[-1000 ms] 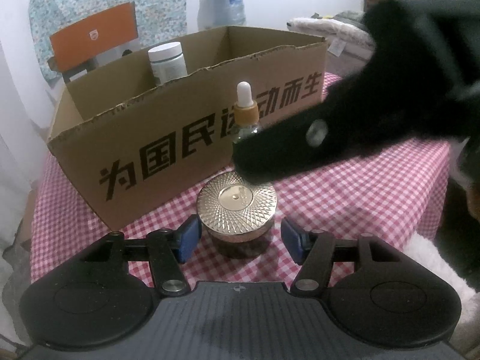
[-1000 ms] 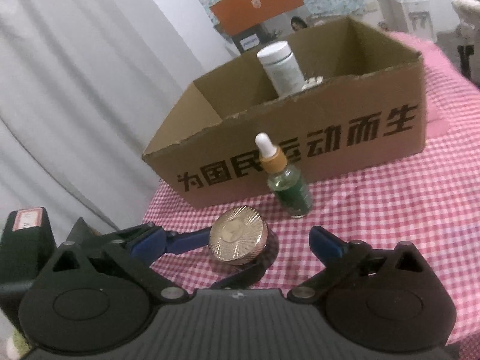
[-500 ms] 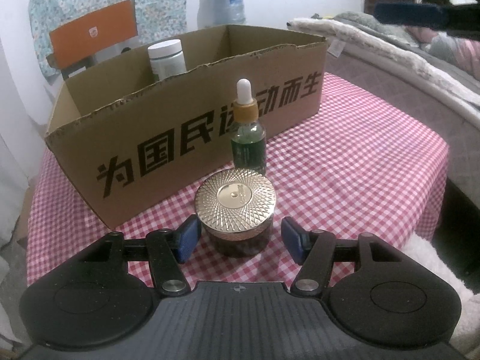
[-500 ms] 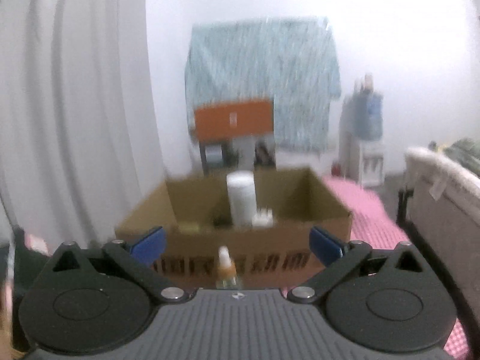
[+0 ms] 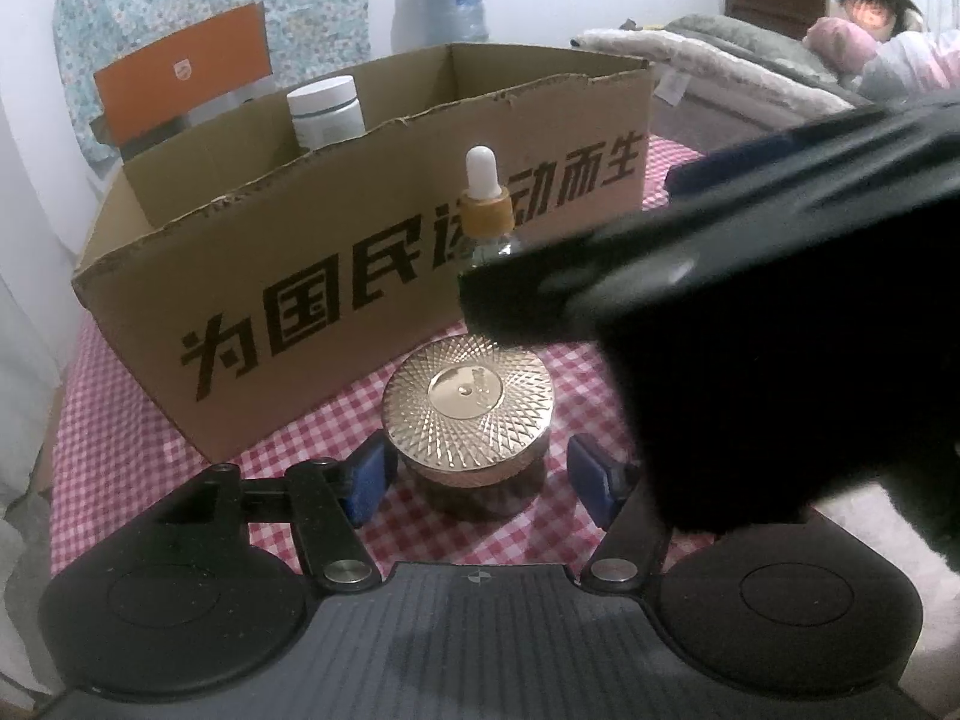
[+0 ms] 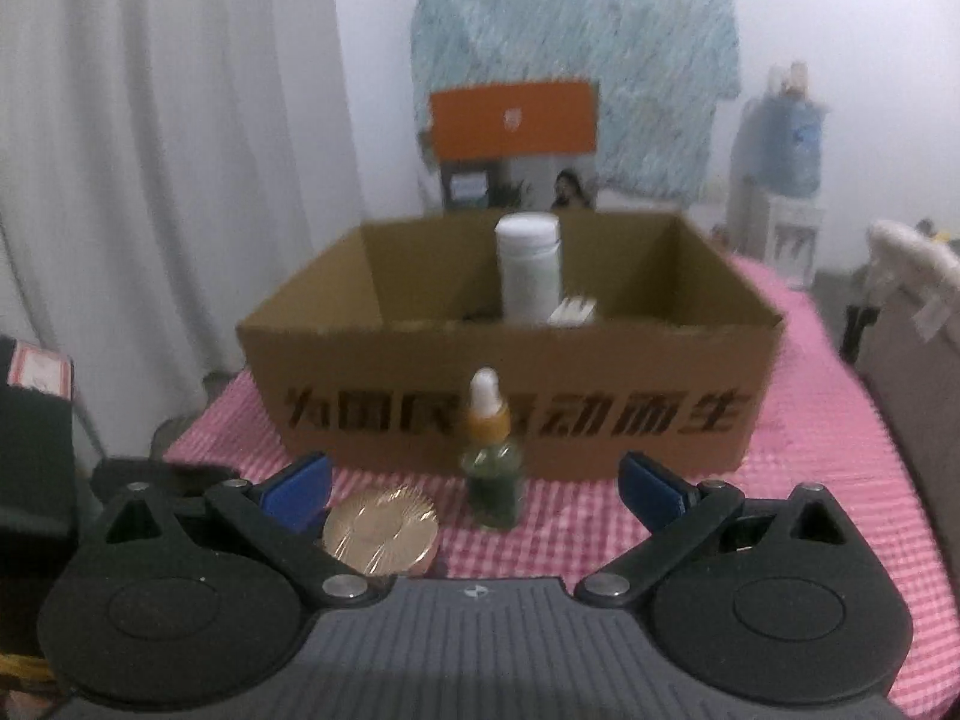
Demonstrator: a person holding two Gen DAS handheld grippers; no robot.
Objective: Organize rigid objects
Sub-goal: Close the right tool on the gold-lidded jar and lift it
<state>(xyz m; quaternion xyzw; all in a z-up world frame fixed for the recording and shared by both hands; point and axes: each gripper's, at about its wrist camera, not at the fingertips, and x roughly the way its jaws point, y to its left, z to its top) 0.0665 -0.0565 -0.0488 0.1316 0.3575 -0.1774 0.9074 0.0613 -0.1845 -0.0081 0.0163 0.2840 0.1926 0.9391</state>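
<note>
We hold our left gripper with fingers spread either side of the gold-lidded jar on the checked counter, not gripping. Our right gripper hangs open before the dropper bottle; the cardboard box stands at 12 o'clock, white bottle inside.

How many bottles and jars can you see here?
3: a white bottle upright inside the cardboard box, a green dropper bottle before it, a gold-lidded jar nearest. More may hide in the box.
</note>
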